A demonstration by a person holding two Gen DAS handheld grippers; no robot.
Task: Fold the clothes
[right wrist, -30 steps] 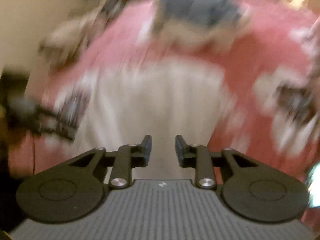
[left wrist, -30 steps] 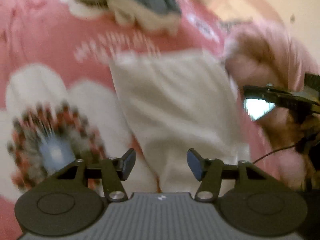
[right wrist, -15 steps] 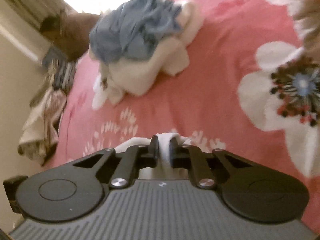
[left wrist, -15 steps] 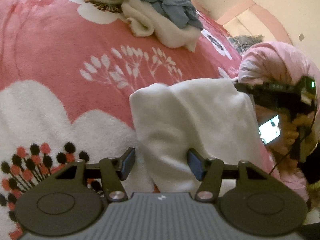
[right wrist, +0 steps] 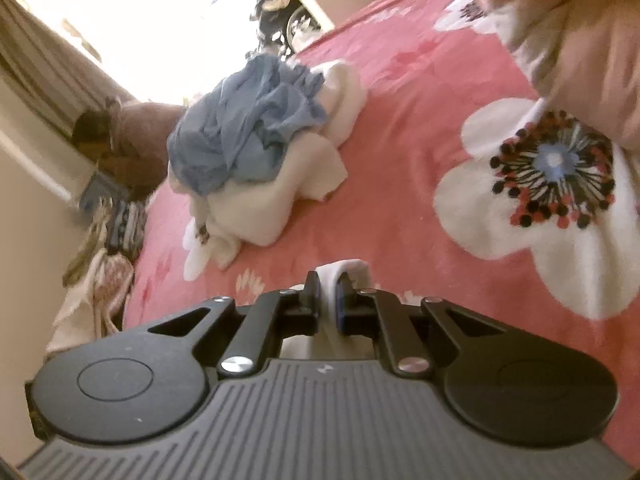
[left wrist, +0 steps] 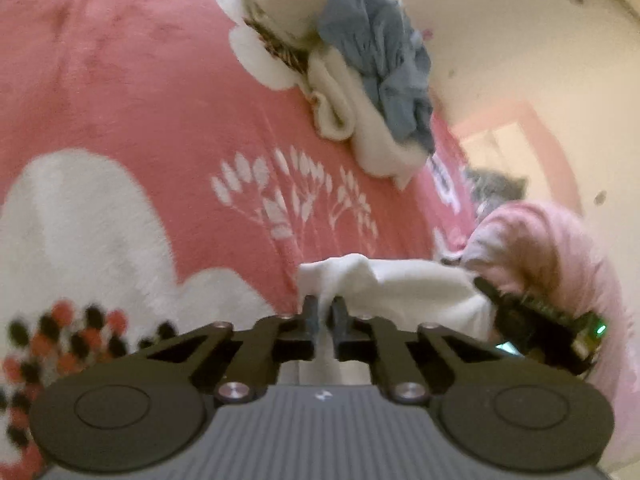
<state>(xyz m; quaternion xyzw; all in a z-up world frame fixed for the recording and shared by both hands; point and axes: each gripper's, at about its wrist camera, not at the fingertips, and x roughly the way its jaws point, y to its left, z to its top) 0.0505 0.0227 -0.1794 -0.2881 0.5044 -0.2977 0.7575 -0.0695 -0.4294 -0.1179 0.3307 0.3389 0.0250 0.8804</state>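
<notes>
White garment: a white cloth (left wrist: pixel 400 288) lies low on a pink floral blanket (left wrist: pixel 160 120), just ahead of both tools. In the left wrist view it stretches sideways, its long axis running from the left gripper across to the right gripper. Its near corner bunches upward.

Left gripper: the left gripper (left wrist: pixel 325 310) is clenched on a raised fold at the garment's left end. Its fingers nearly meet around the fabric, and it points forward, tilted down toward the blanket.

Right gripper: in its own view the right gripper (right wrist: pixel 328 292) is clamped on a narrow upright pinch of the white cloth (right wrist: pixel 340 270), pointing forward across the blanket. From the left camera it appears at the right edge (left wrist: pixel 486 288), meeting the garment's right end, with a small green light behind it.

Person: a pink sleeve (left wrist: pixel 560 248) arches over the right tool in the left wrist view. In the right wrist view a blurred pale pink sleeve (right wrist: pixel 580 40) fills the upper right corner.

Laundry pile: a crumpled blue garment (right wrist: pixel 248 120) sits on cream-white clothes (right wrist: pixel 272 196), well beyond the held cloth.

Only in the left view: the garment's full width and a cream wall (left wrist: pixel 520 40).

Only in the right view: a bright window (right wrist: pixel 140 12), a curtain (right wrist: pixel 48 80), and a large white flower print (right wrist: pixel 552 184) with a blue centre.
</notes>
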